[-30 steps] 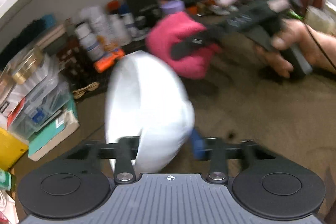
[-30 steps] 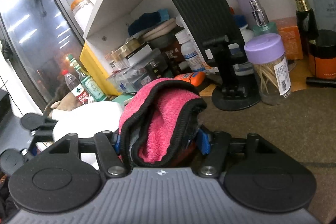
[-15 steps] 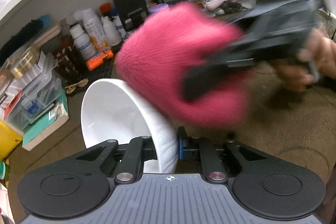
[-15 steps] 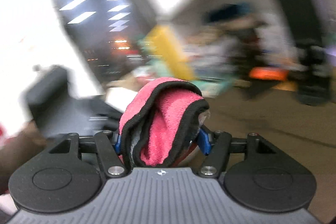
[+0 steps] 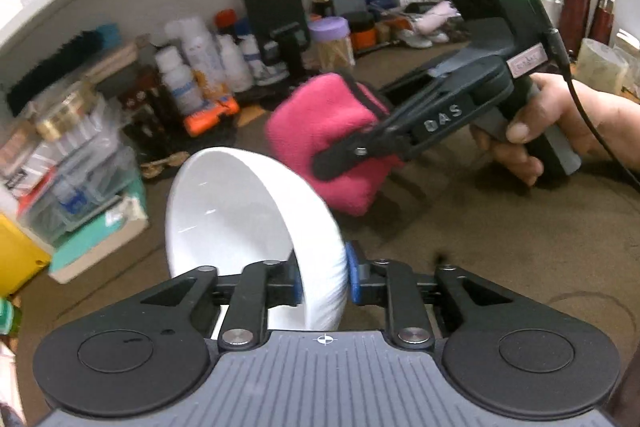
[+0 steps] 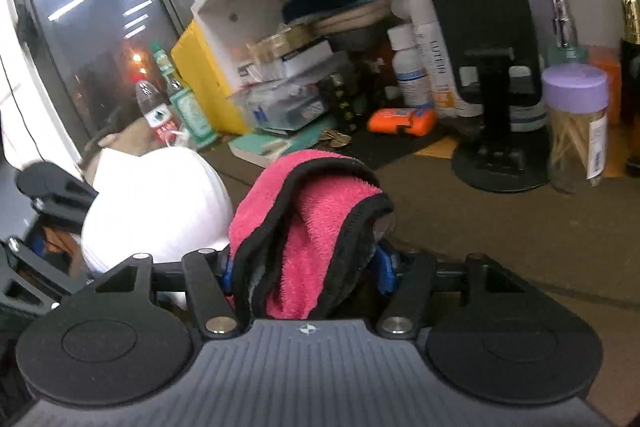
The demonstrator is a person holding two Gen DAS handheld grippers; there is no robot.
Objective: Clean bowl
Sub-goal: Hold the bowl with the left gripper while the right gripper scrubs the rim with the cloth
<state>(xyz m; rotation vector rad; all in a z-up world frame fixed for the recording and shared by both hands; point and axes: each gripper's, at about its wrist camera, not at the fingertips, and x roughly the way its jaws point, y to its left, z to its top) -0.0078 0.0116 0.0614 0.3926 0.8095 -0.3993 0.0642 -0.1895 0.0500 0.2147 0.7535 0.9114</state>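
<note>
1. Your left gripper (image 5: 322, 285) is clamped on the rim of the white bowl (image 5: 240, 203): one blue pad sits inside the wall, the other outside. The bowl stands on edge just ahead of the fingers, tilted so its hollow opens to the gripper's left, probably to expose the inside for wiping.

2. Your right gripper (image 6: 306, 267) is closed on a folded pink cloth (image 6: 308, 223) with black edging. The fold bulges forward past the fingertips, which likely gives you a padded face to press on the bowl instead of bare fingers.

3. In the left wrist view, the cloth (image 5: 332, 143) hangs ahead of and to the right of the bowl's outer wall, near it. Whether they touch cannot be told.

4. Only the left wrist view shows the bowl's clean-looking interior, the right hand (image 5: 560, 131) on its handle and the whole right tool from the side.

5. Only the right wrist view shows the bowl's outer wall (image 6: 156, 211), just left of the cloth, and the dark window beyond.

6. Both views show the phone stand (image 6: 484, 47) and the purple-lidded jar (image 6: 576, 123) ahead, well apart from the work.
</note>
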